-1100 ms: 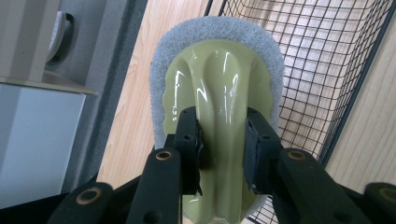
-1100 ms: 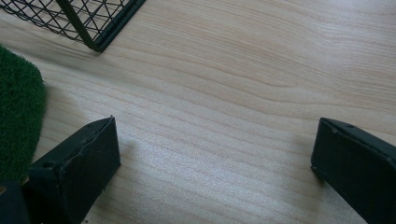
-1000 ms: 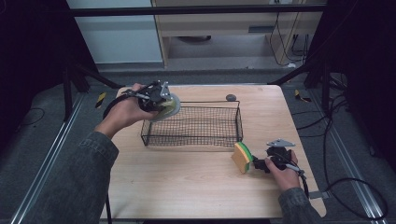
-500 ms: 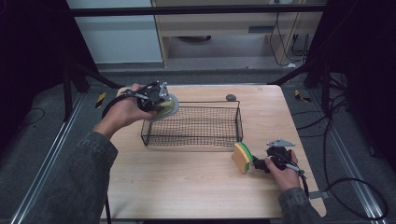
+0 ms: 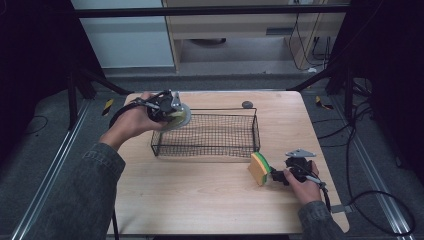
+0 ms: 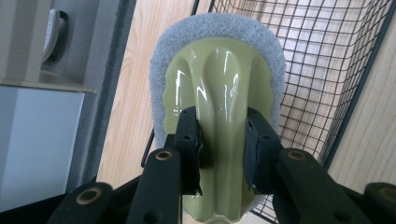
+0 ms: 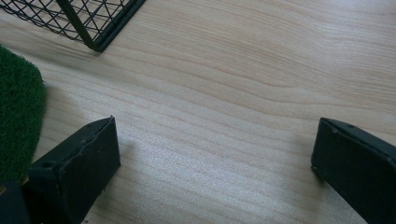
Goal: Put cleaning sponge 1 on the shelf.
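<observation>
Left tool [image 6: 223, 144] clamps scrubber [image 6: 219, 88] handle over basket [image 5: 207, 135] corner; right tool [image 7: 215, 158] wide open, empty, beside sponge [image 5: 260, 168].

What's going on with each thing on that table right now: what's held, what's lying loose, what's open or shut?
Left gripper: shut on the scrubber's handle.
Scrubber: held up at the basket's left end.
Wire basket: upright on the table, nothing visible inside.
Sponge: loose on the table, unheld.
Right gripper: fingers wide open beside the sponge.
</observation>
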The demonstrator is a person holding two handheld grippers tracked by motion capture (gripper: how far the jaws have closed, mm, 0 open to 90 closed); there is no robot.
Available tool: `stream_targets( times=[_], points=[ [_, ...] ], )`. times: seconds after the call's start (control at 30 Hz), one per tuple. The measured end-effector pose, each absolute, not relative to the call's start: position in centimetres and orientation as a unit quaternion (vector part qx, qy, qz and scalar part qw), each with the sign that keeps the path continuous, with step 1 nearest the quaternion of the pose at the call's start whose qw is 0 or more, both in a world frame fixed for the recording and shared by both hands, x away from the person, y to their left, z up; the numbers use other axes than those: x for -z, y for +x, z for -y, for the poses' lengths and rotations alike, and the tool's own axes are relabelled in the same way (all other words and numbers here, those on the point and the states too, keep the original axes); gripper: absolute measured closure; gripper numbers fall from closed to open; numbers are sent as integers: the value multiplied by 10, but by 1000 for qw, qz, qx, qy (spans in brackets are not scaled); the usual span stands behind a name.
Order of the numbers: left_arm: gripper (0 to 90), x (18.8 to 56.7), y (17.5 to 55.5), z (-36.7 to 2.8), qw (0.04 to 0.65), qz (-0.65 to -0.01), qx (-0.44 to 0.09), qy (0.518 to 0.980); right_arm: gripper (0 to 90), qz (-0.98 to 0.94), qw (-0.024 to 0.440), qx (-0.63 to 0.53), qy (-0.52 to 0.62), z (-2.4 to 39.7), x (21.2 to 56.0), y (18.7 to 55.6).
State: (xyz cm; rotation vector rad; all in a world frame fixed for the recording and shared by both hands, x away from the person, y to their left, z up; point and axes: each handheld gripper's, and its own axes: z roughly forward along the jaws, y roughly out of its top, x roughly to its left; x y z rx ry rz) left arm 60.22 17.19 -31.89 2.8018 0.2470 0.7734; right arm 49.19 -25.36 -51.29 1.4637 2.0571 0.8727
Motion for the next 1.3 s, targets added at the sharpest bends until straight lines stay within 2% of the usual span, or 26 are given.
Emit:
stream_targets(
  times=[1.3],
  points=[
    [698, 358, 604, -162, 77, -53, -248, 964, 14, -749, 233, -318, 533, 254, 513, 492]
  ],
)
